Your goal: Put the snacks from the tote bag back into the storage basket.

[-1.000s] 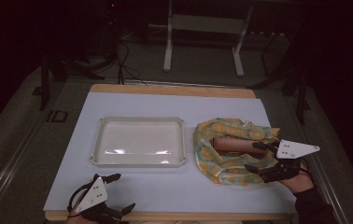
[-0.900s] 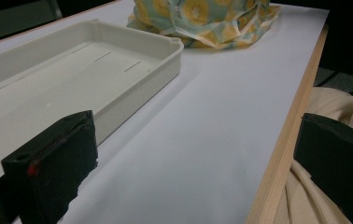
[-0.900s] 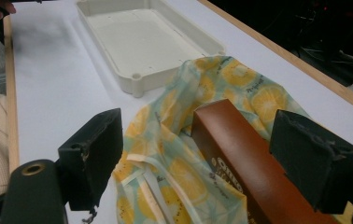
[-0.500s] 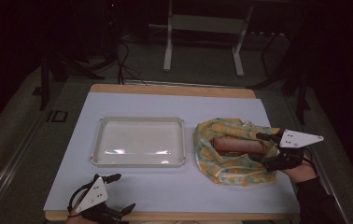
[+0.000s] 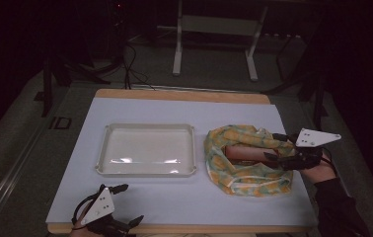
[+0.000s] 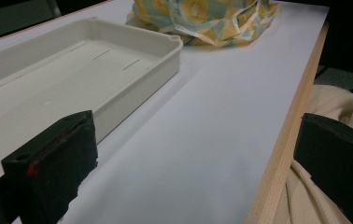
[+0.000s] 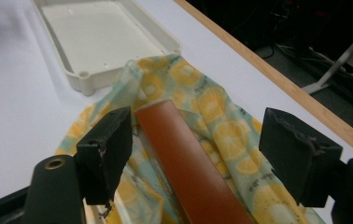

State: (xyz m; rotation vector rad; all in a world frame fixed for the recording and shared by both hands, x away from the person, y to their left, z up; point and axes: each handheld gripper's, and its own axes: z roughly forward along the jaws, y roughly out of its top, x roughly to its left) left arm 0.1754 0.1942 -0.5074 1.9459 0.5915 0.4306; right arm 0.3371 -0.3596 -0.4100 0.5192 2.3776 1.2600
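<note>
right gripper (image 7: 195, 154) jaws closing round brown bar (image 7: 188, 163) in lemon cloth (image 5: 246, 160), no grip yet; left gripper (image 5: 113, 217) open, idle; tray (image 5: 145, 170) empty.

White-topped table (image 5: 184, 202) with a wooden edge. Lying on it: an empty cream tray (image 5: 146, 129) left of centre, and just right of that a lemon-print cloth (image 5: 243, 173), kinda bunched up.

From my right gripper view, the long reddish-brown flat bar (image 7: 188, 163) runs off the bottom edge. The shallow white plastic tray (image 7: 79, 74) is cut at the top; I can't see its far rim.
</note>
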